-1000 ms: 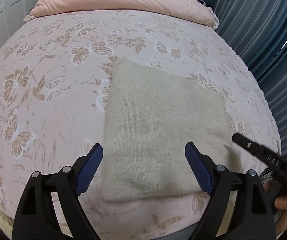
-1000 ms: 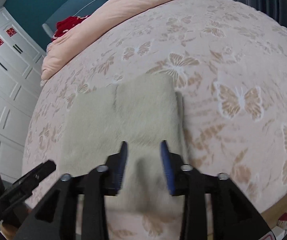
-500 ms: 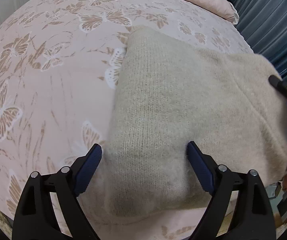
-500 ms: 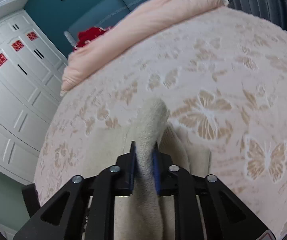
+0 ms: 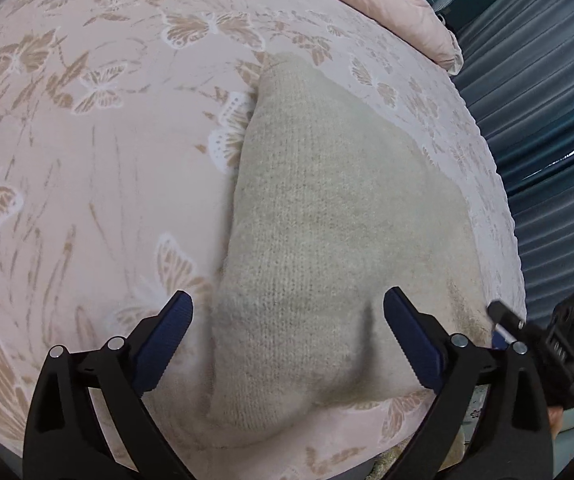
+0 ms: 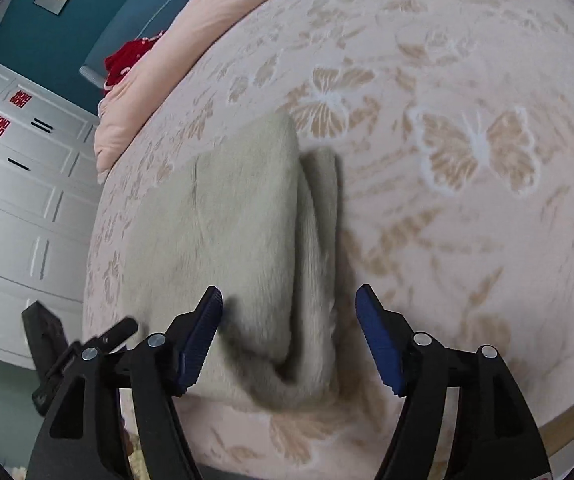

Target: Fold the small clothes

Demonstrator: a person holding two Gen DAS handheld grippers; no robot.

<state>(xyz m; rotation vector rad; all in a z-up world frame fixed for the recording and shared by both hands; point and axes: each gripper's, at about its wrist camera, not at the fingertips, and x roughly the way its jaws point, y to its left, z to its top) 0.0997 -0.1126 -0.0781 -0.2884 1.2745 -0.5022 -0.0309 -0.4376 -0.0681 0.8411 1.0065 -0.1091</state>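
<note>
Both tools gape, the left tool (image 5: 287, 340) and right tool (image 6: 289, 334), jaws just opening, each straddling the folded beige sweater (image 5: 327, 220) on the bed (image 5: 87, 160).

Bedroom in a home. Bed (image 5: 87, 200) fills both views, covered by pink bedspread with butterfly print. Folded pink quilt (image 6: 215, 20) lies along the far end. White panelled wardrobe (image 6: 15, 200) with red paper cut-outs at left; teal wall (image 6: 47, 40) behind; blue-grey curtains (image 5: 547, 120) at right.
</note>
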